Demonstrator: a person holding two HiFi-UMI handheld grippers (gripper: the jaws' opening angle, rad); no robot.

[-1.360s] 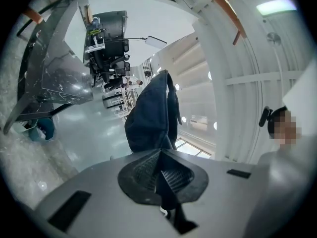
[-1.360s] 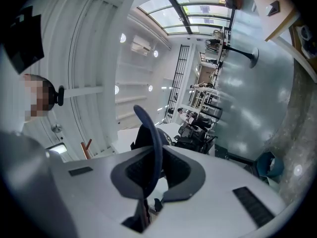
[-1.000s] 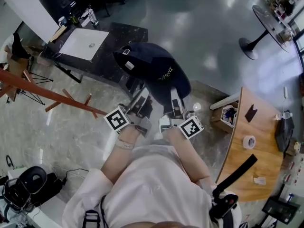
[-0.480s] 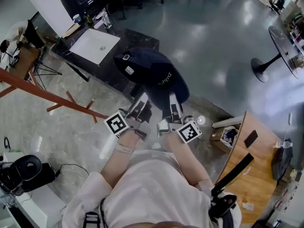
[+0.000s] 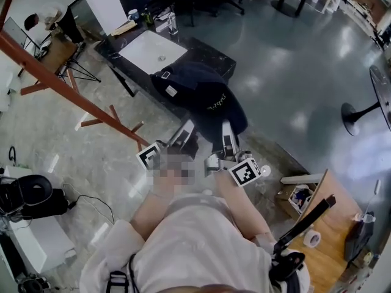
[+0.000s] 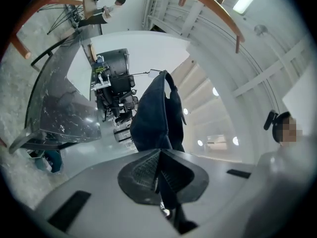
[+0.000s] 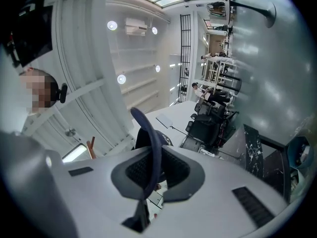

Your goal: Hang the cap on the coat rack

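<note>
1. Two grippers, one item: the left gripper [image 5: 183,134] has its jaws pinched tight on the dark fabric of the navy baseball cap [image 5: 201,96]. The right gripper [image 5: 227,136] has its jaws closed on the cap's thin curved edge (probably the brim).
2. Cap location: held up ahead of the person, over the dark counter [image 5: 211,50], well apart from the rack.
3. Coat rack [image 5: 67,89], reddish wood, near peg [image 5: 116,116] bare. It has swung further into the head view's left than a second ago, and the two-point hold is unchanged.
4. Status: the carry looks to be closing on the rack, and the cap is not yet hung.
</note>
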